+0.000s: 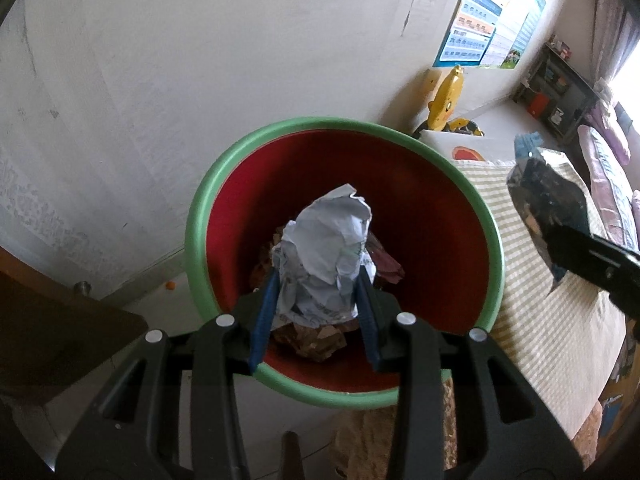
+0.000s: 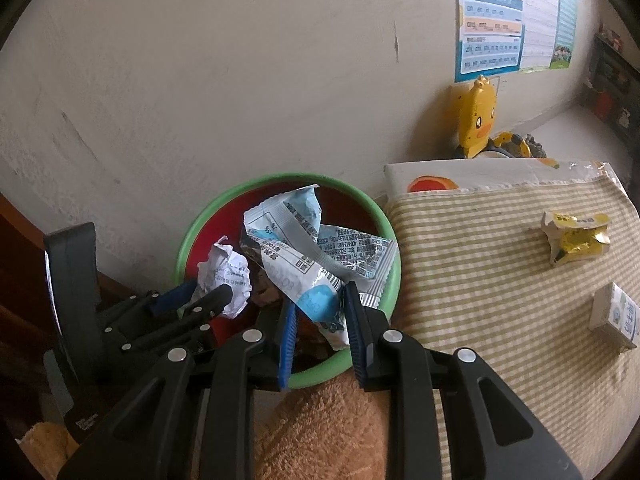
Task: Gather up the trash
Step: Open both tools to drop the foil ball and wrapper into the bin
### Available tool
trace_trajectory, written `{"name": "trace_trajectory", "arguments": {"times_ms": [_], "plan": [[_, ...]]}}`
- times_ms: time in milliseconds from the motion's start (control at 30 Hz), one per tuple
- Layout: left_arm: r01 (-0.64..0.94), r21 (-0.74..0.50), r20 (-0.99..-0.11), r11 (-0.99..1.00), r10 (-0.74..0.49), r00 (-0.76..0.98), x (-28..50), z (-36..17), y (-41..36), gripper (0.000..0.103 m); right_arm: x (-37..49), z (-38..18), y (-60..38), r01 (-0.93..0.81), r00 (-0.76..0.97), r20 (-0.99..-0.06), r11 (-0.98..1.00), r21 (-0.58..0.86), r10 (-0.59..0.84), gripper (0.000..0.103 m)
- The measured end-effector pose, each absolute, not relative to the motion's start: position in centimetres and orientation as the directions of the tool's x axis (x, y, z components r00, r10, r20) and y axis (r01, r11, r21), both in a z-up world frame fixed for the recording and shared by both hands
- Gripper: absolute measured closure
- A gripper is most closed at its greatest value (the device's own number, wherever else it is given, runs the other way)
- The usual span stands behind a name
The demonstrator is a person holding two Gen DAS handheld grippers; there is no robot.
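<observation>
Both grippers are loaded up right over the bin. The left gripper [image 1: 316, 280] has its blue fingers [image 1: 262, 320] pinched in on a crumpled ball of white paper [image 1: 326, 256], so they're only a little way apart, with the paper squeezed between the pads and sticking up past the tips. The paper has faint grey print on it and hangs right over the mouth of the bin. The right gripper [image 2: 320, 312] is clamped the same way on a crinkled plastic wrapper [image 2: 312, 252], white and light blue with black print and a silvery serrated edge, and most of the wrapper fans out above the bin's opening. The bin [image 1: 200, 216] is round, green outside with a red inside, and sits against the wall beside a bed with a green-and-white striped cover [image 2: 480, 280]. Down in the bin there's already some brownish crumpled stuff [image 1: 316, 340] and a dark reddish scrap [image 1: 388, 266], can't really tell what they are. Still out on the cover: a squashed yellow carton [image 2: 576, 238] and a small white box [image 2: 614, 318], well apart from the bin.
</observation>
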State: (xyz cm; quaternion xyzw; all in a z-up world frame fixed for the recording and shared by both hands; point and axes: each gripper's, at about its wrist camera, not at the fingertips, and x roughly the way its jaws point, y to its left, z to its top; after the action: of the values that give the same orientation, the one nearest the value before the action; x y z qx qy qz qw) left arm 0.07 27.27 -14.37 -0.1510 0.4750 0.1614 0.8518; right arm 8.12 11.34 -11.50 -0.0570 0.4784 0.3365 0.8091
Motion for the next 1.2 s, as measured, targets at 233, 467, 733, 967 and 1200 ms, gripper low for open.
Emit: {"name": "trace_trajectory", "arguments": {"times_ms": [233, 467, 733, 967, 1200], "plan": [[-0.426, -0.102, -0.852, 0.899, 0.142, 0.504, 1.2, -14.4, 28.3, 0.066, 8.7, -12.0, 12.2, -0.598, 0.309, -0.822, 0.770, 0.223, 0.478, 0.081], [-0.435, -0.111, -0.849, 0.894, 0.142, 0.508, 1.7, -14.4, 29.0, 0.063, 9.1, -12.1, 13.0, -0.602, 0.303, -0.824, 0.767, 0.224, 0.479, 0.081], [-0.462, -0.113, -0.851, 0.880, 0.154, 0.502, 1.3, -14.4, 29.6, 0.057, 9.1, -12.2, 13.5, -0.609, 0.291, -0.826, 0.759, 0.229, 0.483, 0.078], [-0.482, -0.141, -0.831, 0.865, 0.161, 0.532, 1.0, -13.7, 29.9, 0.034, 9.3, -11.9, 13.4, -0.605, 0.292, -0.812, 0.755, 0.253, 0.506, 0.052], [-0.476, -0.146, -0.832, 0.867, 0.153, 0.534, 0.7, -13.3, 29.3, 0.028, 10.3, -11.1, 9.2, -0.630, 0.358, -0.803, 0.758, 0.169, 0.476, 0.030]]}}
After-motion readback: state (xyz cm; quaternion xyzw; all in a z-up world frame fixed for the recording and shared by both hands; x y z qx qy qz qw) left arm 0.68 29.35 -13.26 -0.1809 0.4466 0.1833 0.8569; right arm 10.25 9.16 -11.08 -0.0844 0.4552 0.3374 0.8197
